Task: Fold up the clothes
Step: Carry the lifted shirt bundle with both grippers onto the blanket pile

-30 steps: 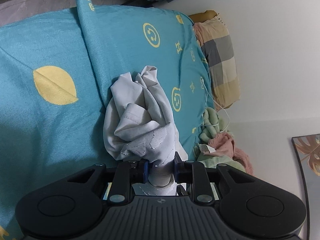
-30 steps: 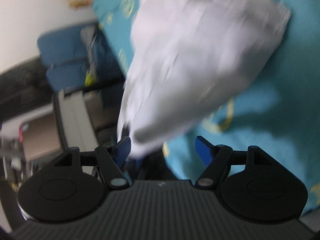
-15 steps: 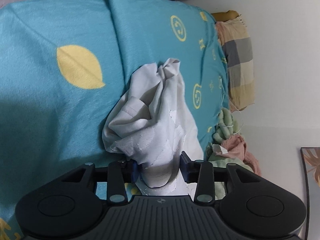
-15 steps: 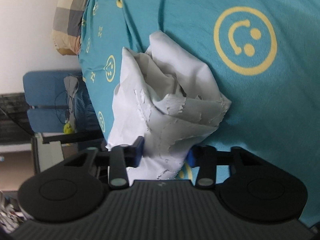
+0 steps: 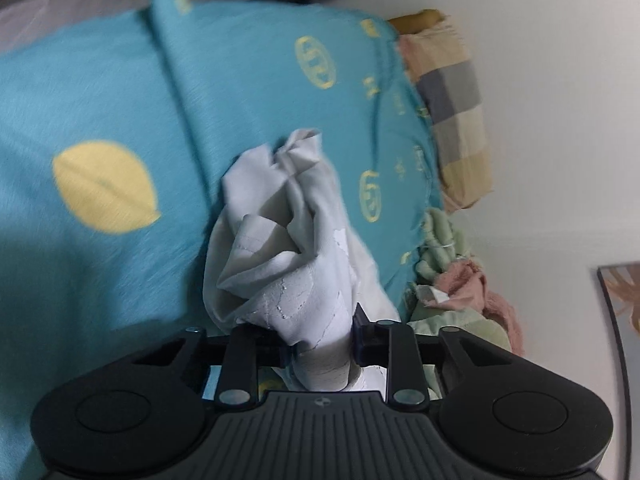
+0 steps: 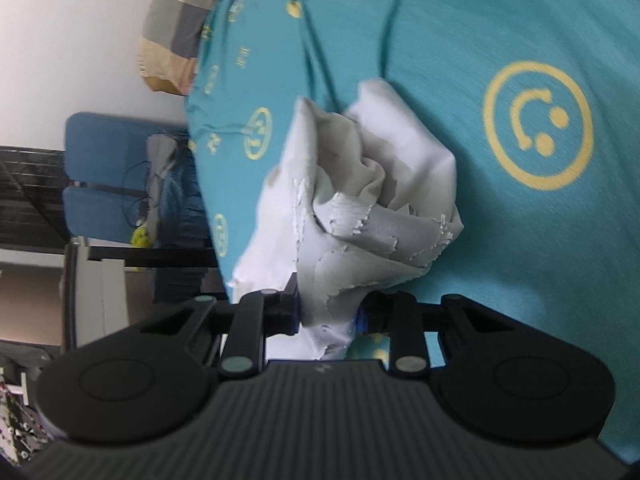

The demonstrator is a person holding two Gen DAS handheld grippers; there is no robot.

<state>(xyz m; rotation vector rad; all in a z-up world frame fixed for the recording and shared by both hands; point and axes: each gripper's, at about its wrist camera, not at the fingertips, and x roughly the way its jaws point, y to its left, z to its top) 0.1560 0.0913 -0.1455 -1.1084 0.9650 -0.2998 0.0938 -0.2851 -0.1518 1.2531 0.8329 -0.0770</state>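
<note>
White garment (image 5: 288,248) is bunched over the teal bedsheet (image 5: 100,100), now pinched at both ends: right gripper (image 6: 328,316), wide open w/ cloth loose 1 s ago, has clamped on, and left gripper (image 5: 320,340) stays shut on its wad. Prob. ready to pull apart & spread flat; nothing folded yet.

open teal bedsheet (image 5: 100,92) to left of white garment (image 5: 288,248) | garment bunched between both jaws, fills gap ahead | right blocked: plaid pillow (image 5: 452,108), green/pink clothes pile (image 5: 452,280) at wall | right-wrist view: sheet (image 6: 500,240) clear rightward, blue chair (image 6: 104,176) off bed edge left
</note>
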